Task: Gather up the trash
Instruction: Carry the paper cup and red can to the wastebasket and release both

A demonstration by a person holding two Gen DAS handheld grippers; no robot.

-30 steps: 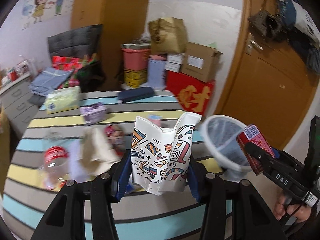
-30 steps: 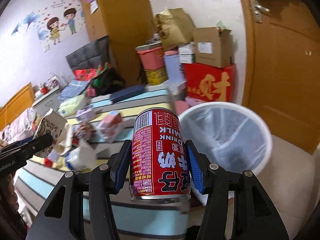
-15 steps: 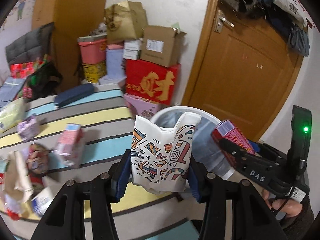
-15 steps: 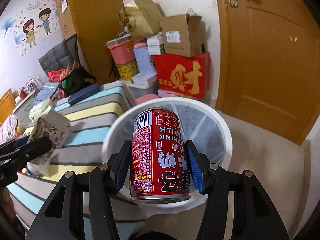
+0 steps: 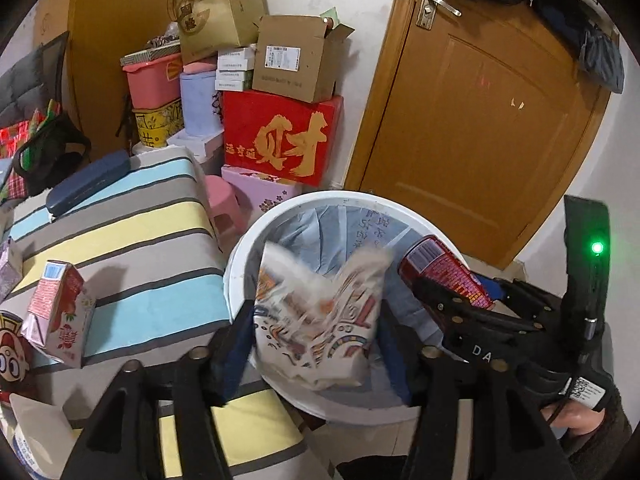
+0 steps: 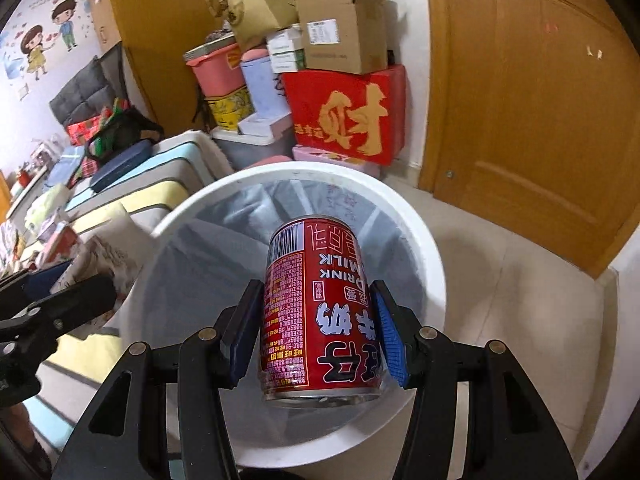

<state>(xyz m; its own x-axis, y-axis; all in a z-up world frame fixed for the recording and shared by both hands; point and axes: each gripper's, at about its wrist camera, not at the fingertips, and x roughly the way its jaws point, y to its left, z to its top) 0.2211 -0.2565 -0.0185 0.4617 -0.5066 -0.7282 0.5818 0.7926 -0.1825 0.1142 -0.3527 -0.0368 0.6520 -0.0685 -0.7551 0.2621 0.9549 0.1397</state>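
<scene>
Left gripper point(image 5: 316, 344): jaws opening, pads look clear of the patterned paper bag point(image 5: 320, 320), which is blurred between them over the white bin point(image 5: 240, 256). Right gripper point(image 6: 318, 336): jaws clamped on the red milk can point(image 6: 320, 312), tilted, over the bin mouth; in the left view it sits at 3 o'clock from the bag. Striped bed point(image 5: 120, 240) at 9 o'clock of the bin carries a pink drink carton point(image 5: 56, 312).
</scene>
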